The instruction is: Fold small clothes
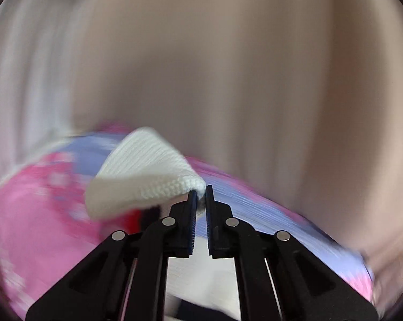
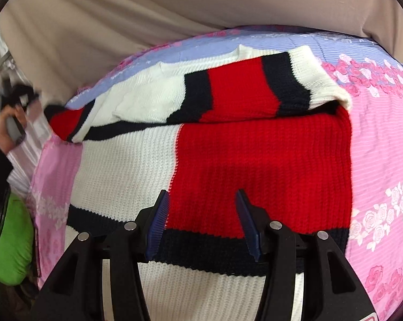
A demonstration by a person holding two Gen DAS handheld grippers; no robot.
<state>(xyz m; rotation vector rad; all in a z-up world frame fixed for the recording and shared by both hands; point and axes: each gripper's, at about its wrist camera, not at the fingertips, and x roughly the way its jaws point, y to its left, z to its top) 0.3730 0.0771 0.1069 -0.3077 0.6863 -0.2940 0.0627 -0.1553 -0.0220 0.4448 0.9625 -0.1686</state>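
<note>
White ribbed knit is pinched between the tips of the left gripper [image 1: 200, 193], its jaws nearly together on a corner or cuff of the sweater [image 1: 145, 171], which lifts away to the left as a loose flap; a grip that near the edge is probably meant to carry that part over the body for a fold. Everything beyond the flap in this view is smeared by motion, so only pink and lilac streaks of the bedspread [image 1: 40, 214] and a beige backdrop can be made out, and which part of the garment is held cannot be told. The right gripper [image 2: 202, 222] hovers with its jaws spread wide and nothing between them, over the red and navy panels near the hem, perhaps ready to pin or smooth the cloth. From there the sweater lies mostly flat on the flowered bedspread, one striped sleeve [image 2: 244, 91] already laid across the chest. At the far left edge a hand [image 2: 10, 131] grips a dark handle, blurred, and a green cushion [image 2: 12, 243] is partly cut off.
</note>
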